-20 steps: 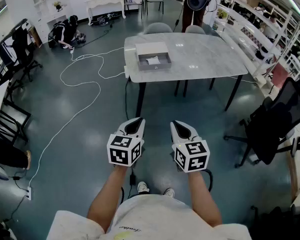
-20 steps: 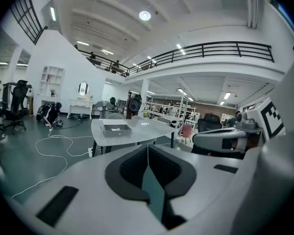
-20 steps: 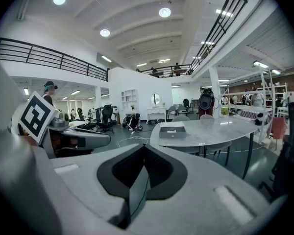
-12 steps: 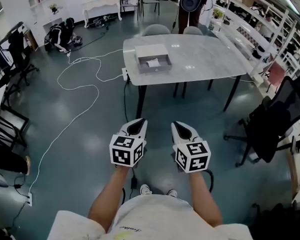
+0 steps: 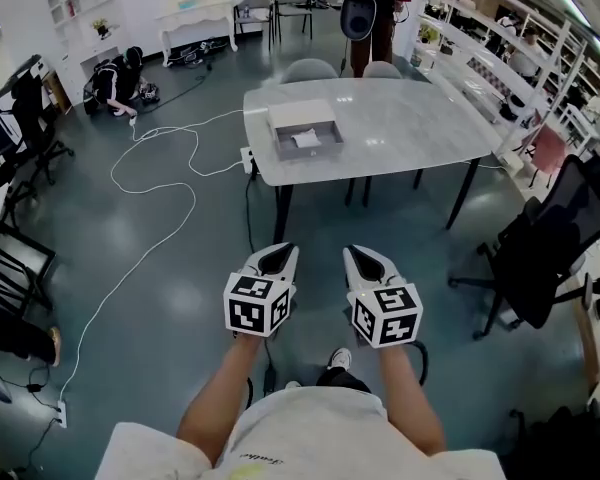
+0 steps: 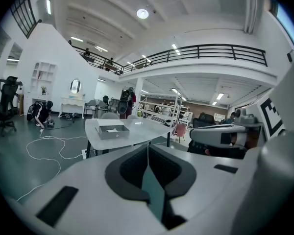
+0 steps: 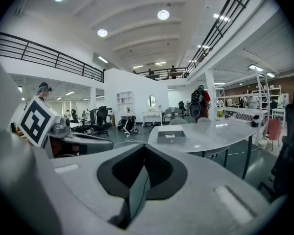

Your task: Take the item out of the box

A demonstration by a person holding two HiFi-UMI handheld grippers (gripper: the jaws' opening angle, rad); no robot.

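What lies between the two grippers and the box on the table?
In the head view, only dark floor, a table leg and the table edge separate the box from the left gripper and right gripper.

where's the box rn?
Head view, upper centre: the box sits open on the left end of the table, in front of the left chair.

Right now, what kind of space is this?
Probably an open-plan lab or office workspace: an office chair beside a table, shelving racks, a long loose cable, and a railed mezzanine overhead.
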